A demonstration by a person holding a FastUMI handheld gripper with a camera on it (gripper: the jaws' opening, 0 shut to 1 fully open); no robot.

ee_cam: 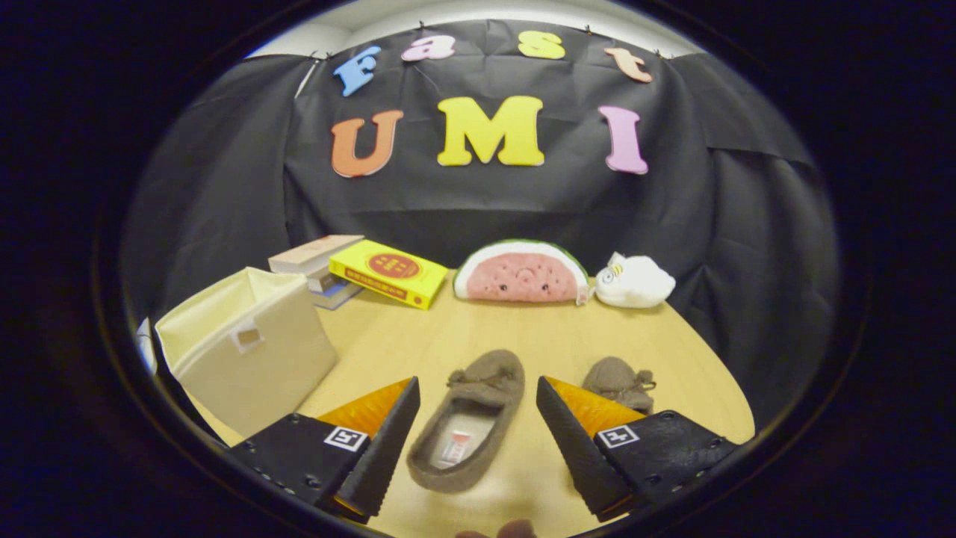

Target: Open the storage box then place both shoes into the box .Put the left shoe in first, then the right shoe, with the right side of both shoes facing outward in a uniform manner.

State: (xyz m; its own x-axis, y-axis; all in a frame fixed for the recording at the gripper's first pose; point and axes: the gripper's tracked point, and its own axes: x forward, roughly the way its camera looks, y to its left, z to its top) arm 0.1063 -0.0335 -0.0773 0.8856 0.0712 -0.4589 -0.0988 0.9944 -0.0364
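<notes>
Black cloth backed a pale wooden table [523, 336] that carried books, a watermelon cushion and a white plush toy along its far edge. At lower centre the gripper [476, 407] stood wide and empty, one brown slipper [469, 430] lying between its fingers, heel toward the camera, toe pointing away. A second slipper [617, 382] sat partly hidden behind the right finger. The cream fabric box [246, 347] stood at middle left, beyond the left finger, seemingly closed.

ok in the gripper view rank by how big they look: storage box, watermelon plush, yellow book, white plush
1. storage box, though it sits nearest
2. watermelon plush
3. yellow book, close to the watermelon, so unsure
4. white plush

The tool is open around a shoe.
</notes>
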